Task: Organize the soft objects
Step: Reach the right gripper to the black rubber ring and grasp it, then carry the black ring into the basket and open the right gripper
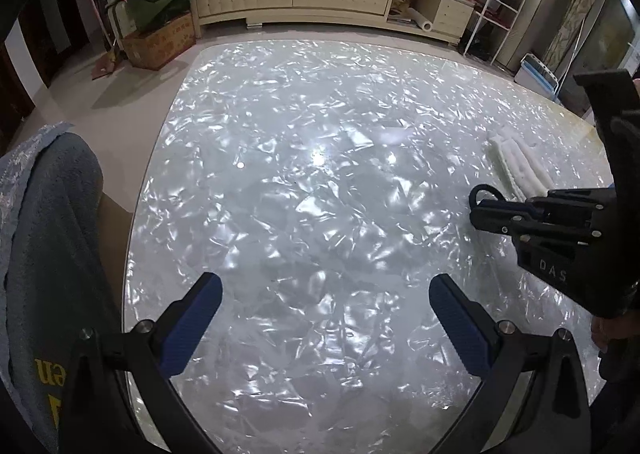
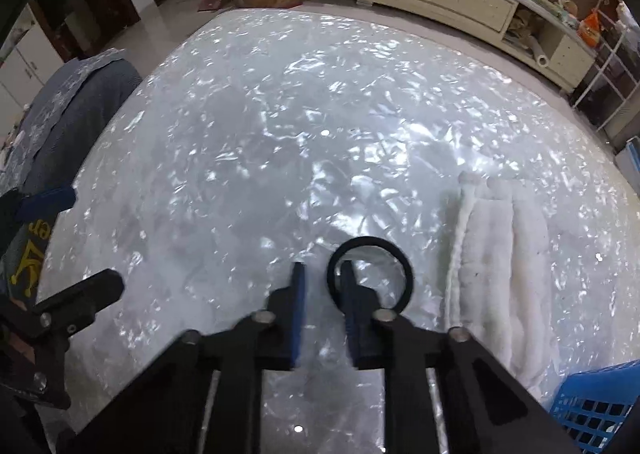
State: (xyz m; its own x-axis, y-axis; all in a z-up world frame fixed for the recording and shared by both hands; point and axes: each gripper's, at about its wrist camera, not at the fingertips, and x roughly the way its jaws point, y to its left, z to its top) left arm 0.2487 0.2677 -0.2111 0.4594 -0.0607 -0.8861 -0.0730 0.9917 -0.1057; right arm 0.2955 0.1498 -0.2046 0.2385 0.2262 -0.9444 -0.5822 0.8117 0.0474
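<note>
Black hair tie (image 2: 370,274) loops over the narrowly parted right hand-held gripper's (image 2: 322,278) finger.

our left black two-finger gripper with blue pads (image 1: 325,324) held low with jaws spread wide, our right black two-finger gripper with blue pads (image 2: 322,274) level, jaws narrowly parted, one finger threaded through a black ring

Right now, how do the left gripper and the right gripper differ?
The left gripper has its jaws spread wide with nothing between them; the right gripper's jaws are nearly closed. The right gripper has a black hair tie looped over one finger; the left gripper carries nothing. Both have blue finger pads and sit above the shiny table.
</note>
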